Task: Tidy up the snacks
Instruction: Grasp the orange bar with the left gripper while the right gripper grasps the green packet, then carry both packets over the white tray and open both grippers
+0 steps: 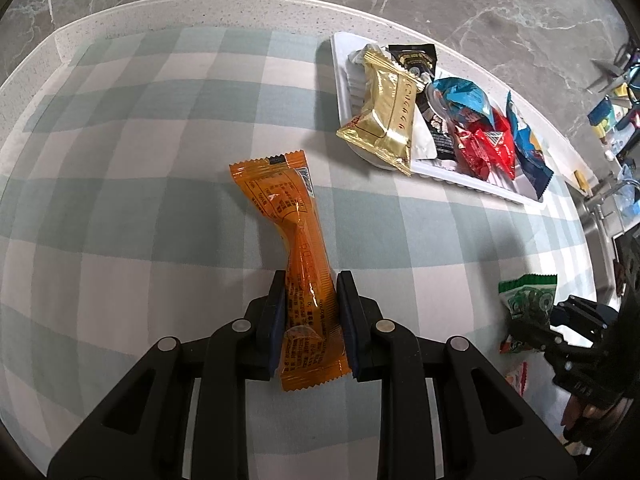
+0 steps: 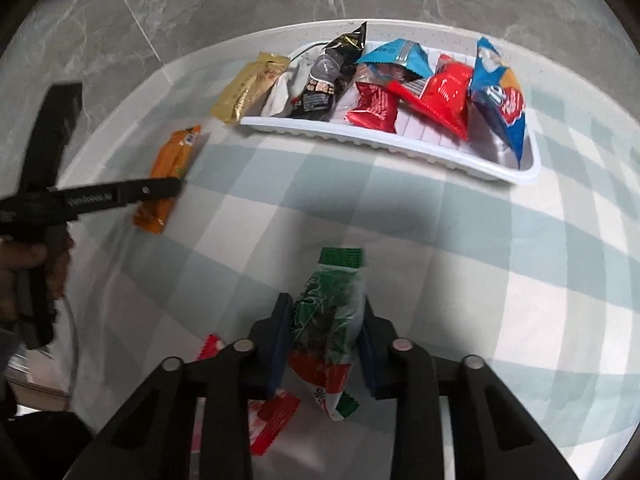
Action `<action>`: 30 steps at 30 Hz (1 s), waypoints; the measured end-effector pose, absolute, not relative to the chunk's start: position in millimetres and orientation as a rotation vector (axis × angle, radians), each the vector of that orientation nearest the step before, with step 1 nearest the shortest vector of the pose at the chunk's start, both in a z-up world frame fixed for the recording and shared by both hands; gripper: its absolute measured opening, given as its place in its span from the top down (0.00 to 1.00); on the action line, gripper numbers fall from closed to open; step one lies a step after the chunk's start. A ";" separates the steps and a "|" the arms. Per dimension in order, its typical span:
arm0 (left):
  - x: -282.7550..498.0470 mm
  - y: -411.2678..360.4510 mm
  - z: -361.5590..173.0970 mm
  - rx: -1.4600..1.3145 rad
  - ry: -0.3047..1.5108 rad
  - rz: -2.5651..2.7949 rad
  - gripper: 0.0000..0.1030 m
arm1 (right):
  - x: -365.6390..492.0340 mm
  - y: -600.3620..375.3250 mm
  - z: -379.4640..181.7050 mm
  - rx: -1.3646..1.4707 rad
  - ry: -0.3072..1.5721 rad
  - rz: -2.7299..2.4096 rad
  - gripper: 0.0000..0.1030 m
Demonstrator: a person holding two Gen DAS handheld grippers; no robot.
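Note:
My left gripper (image 1: 311, 308) is shut on a long orange snack packet (image 1: 294, 256), which lies lengthwise on the checked cloth. The same packet shows in the right wrist view (image 2: 170, 176) with the left gripper (image 2: 176, 186) across it. My right gripper (image 2: 325, 320) is shut on a green and red snack packet (image 2: 330, 320) and holds it above the cloth; it also shows in the left wrist view (image 1: 528, 294). A white tray (image 2: 400, 146) holds a gold packet (image 1: 384, 120), a black packet (image 2: 328, 76), red packets (image 2: 436, 100) and blue packets (image 2: 500, 100).
A red and white packet (image 2: 272, 416) lies on the cloth under my right gripper. The round table's white rim (image 1: 200, 4) curves behind the tray, with grey marble floor (image 2: 240, 0) beyond. Cluttered items (image 1: 616, 120) stand at the far right.

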State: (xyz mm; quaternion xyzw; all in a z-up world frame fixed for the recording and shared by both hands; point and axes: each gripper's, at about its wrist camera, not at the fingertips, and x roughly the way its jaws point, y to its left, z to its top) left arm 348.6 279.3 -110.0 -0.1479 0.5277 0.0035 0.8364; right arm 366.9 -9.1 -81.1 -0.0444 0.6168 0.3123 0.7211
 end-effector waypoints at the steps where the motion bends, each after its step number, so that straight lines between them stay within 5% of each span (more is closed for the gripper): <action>1: 347.4 278.9 -109.4 -0.317 1.115 -0.004 0.78 | 367.8 -12.5 -79.5 -0.081 1.367 0.693 0.73; 30: 343.0 248.9 -24.8 -0.382 0.955 -0.270 0.78 | 413.1 -32.8 -22.9 0.066 1.256 0.705 0.73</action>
